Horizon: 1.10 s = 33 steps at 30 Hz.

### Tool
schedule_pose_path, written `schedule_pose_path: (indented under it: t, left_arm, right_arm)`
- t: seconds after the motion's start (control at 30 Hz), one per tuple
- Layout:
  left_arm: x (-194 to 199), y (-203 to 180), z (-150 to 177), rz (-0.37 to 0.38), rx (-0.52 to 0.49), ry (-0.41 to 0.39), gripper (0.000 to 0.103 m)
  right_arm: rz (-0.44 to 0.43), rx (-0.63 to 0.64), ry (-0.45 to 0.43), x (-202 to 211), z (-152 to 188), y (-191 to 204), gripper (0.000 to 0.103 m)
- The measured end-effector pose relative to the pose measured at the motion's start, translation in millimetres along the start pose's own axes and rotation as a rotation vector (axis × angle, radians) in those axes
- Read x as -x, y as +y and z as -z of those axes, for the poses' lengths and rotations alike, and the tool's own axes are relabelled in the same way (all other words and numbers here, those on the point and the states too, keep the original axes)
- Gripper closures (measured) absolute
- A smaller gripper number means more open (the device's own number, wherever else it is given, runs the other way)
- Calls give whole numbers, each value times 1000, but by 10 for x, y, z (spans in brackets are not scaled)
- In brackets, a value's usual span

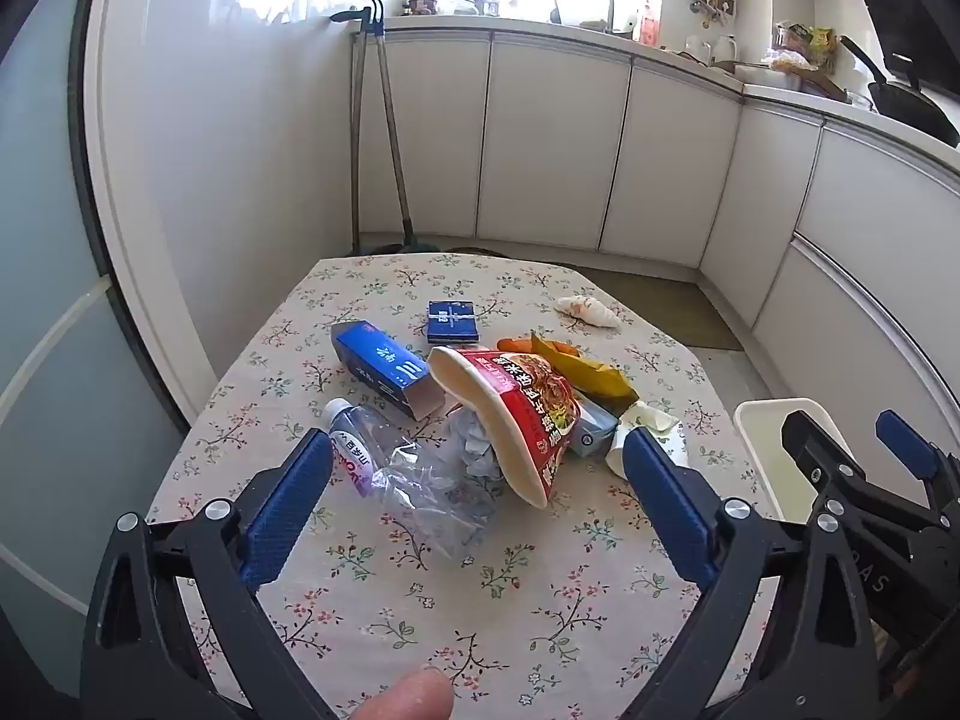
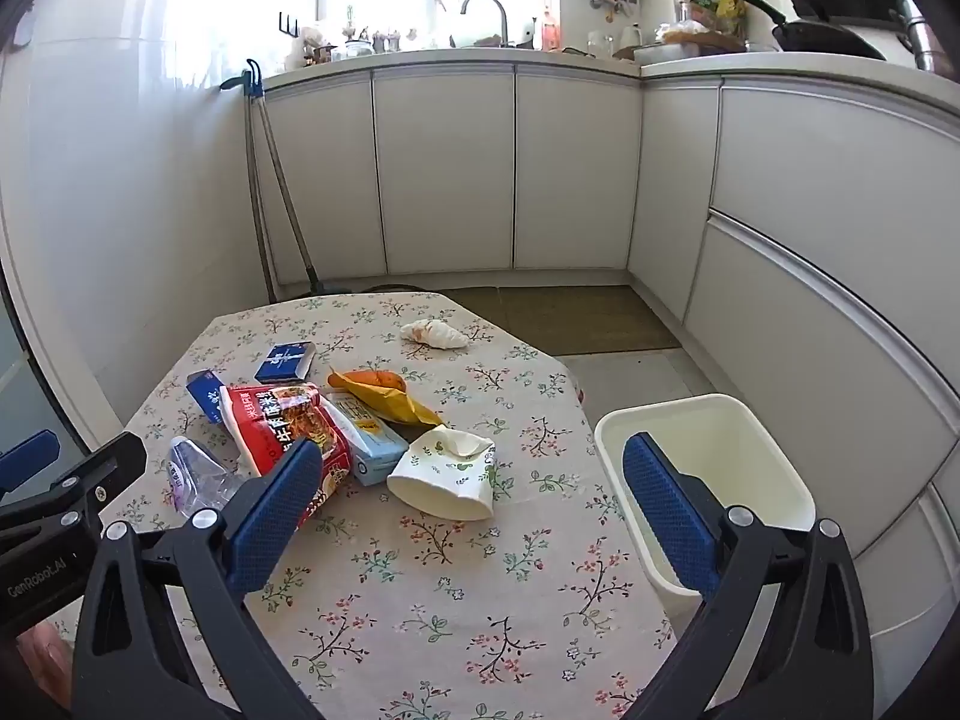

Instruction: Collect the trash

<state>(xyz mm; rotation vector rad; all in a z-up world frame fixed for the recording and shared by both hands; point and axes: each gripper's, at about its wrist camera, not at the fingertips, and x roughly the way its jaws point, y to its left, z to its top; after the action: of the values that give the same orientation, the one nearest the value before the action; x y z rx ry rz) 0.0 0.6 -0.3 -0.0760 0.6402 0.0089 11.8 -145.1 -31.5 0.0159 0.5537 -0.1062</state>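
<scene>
Trash lies in a heap on the flowered tablecloth (image 1: 456, 588): a red noodle cup (image 1: 522, 420) on its side, a crushed clear bottle (image 1: 390, 462), a blue carton (image 1: 384, 369), a small dark blue box (image 1: 451, 321), a yellow wrapper (image 1: 585, 369), a white paper cup (image 2: 447, 474), a light blue pack (image 2: 369, 438) and a crumpled tissue (image 2: 433, 333). My left gripper (image 1: 480, 504) is open, empty, just before the bottle and noodle cup. My right gripper (image 2: 474, 504) is open, empty, near the paper cup. A white bin (image 2: 774, 438) stands off the table's right edge.
White kitchen cabinets (image 2: 450, 168) run behind and to the right, with a cluttered counter and sink above. A broom and mop handle (image 1: 378, 132) lean in the far left corner. A brown mat (image 2: 564, 318) lies on the floor beyond the table.
</scene>
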Motion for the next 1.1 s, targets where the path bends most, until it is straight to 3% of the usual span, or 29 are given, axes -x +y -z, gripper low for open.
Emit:
schedule_pose_path:
  t: [1.1]
  left_arm:
    - [-84, 30, 42, -20, 16, 37, 8]
  right_arm:
    - [1, -4, 18, -30, 28, -1, 5]
